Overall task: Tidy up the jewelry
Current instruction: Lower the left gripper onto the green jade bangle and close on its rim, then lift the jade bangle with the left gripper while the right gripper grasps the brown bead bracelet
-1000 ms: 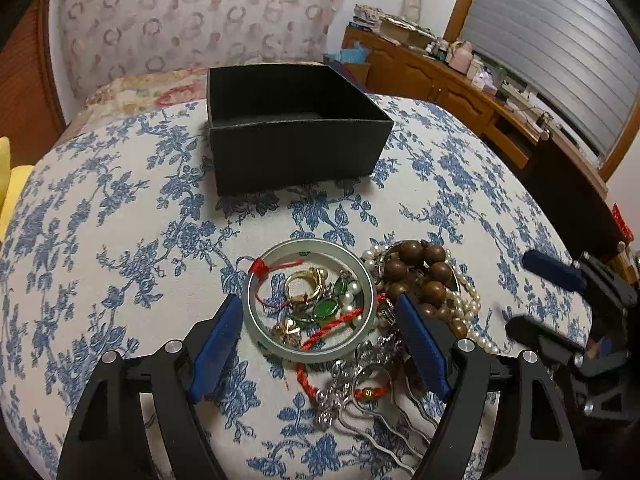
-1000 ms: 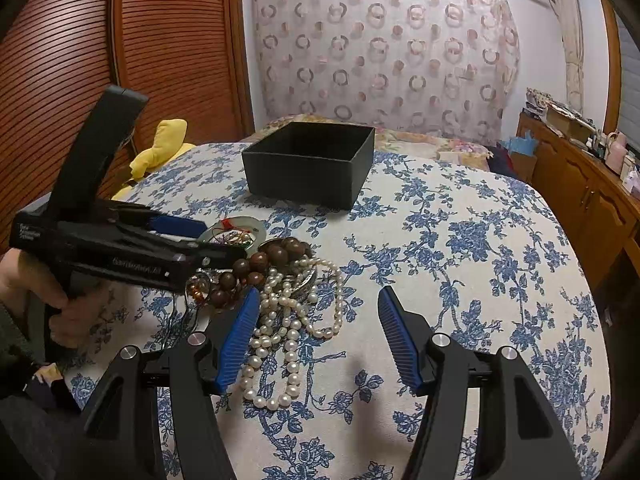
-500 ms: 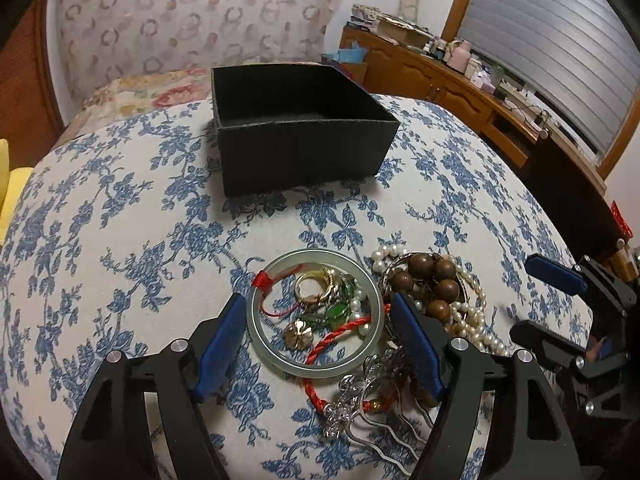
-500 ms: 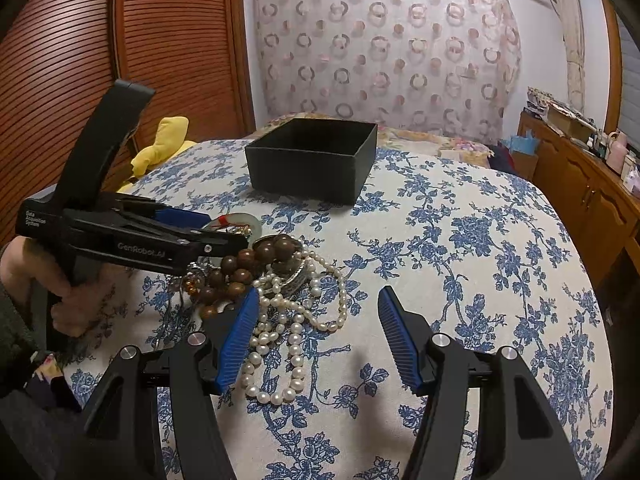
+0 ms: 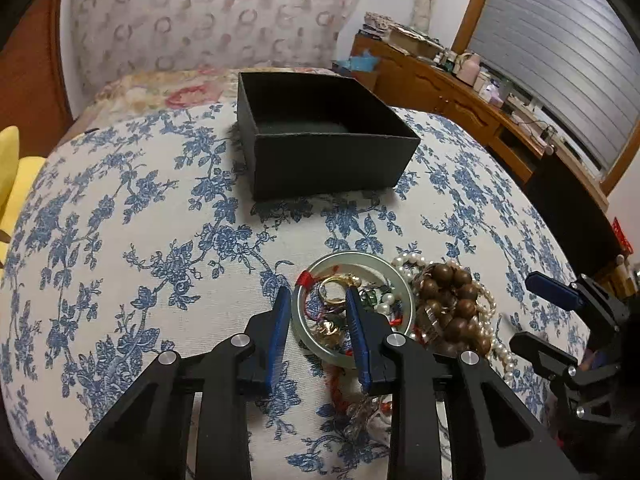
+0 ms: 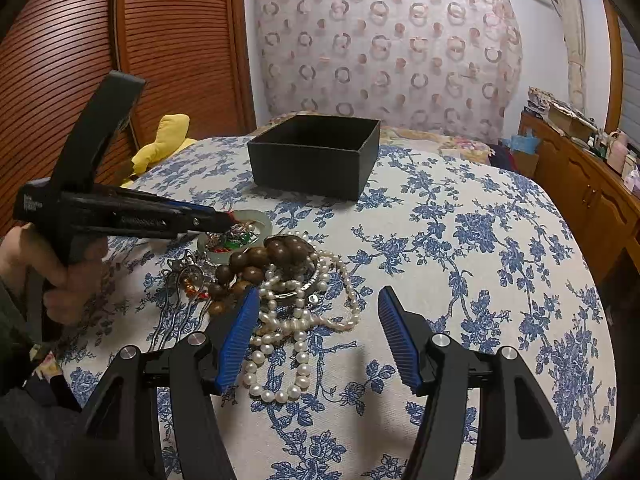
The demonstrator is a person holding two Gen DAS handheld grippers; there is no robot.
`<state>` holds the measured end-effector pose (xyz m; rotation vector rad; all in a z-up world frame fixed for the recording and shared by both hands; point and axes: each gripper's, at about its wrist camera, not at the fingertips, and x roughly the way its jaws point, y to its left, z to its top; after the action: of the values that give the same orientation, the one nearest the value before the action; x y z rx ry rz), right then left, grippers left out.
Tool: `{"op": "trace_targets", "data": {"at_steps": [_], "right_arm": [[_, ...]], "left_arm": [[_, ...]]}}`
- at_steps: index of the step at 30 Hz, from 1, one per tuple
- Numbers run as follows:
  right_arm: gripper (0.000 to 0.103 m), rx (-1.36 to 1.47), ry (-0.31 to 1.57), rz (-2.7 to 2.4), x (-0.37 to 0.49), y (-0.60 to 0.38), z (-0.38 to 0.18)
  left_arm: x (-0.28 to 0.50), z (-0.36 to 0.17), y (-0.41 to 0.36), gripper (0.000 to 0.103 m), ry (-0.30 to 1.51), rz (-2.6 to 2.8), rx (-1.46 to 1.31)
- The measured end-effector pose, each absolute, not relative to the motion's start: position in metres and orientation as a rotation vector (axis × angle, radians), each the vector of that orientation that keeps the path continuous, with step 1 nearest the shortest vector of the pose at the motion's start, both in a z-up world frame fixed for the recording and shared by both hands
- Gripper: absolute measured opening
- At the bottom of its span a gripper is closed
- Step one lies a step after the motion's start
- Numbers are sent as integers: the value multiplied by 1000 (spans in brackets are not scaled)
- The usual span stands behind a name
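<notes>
On the blue-floral bedspread (image 5: 120,240), left gripper (image 5: 316,300) fingers straddle the bangle (image 5: 400,284) rim; right gripper (image 6: 316,300) fingers spread

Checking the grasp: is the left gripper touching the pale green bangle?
Cannot tell. In the left wrist view the left gripper straddles the pale green bangle, its fingers narrowed around the rim, but no contact shows plainly.

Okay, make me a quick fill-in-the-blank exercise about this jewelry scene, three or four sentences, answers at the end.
1. The left gripper straddles the rim of the pale green ____.
2. The black box on the floral cloth has no ____ on it.
3. The right gripper hovers with jaws ____ above the pearl necklace.
4. The brown wooden beads lie to the ____ of the bangle in the left wrist view.

Answers: bangle; lid; open; right
</notes>
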<state>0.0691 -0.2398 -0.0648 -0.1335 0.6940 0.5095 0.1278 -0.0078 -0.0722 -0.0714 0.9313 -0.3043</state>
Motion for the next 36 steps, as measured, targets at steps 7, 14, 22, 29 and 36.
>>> {"op": "trace_targets", "data": {"at_steps": [7, 14, 22, 29, 36], "right_arm": [[64, -139, 693, 515, 67, -237, -66], [64, -137, 690, 512, 67, -239, -66], [64, -137, 689, 511, 67, -240, -66], [64, -135, 694, 517, 67, -241, -65], [56, -131, 718, 593, 73, -227, -64]], "left_arm": [[134, -76, -2, 26, 939, -299, -74], [148, -78, -6, 19, 925, -284, -43], [142, -71, -7, 6, 875, -290, -14], [128, -49, 10, 6, 794, -259, -87], [105, -34, 11, 6, 727, -247, -111]]}}
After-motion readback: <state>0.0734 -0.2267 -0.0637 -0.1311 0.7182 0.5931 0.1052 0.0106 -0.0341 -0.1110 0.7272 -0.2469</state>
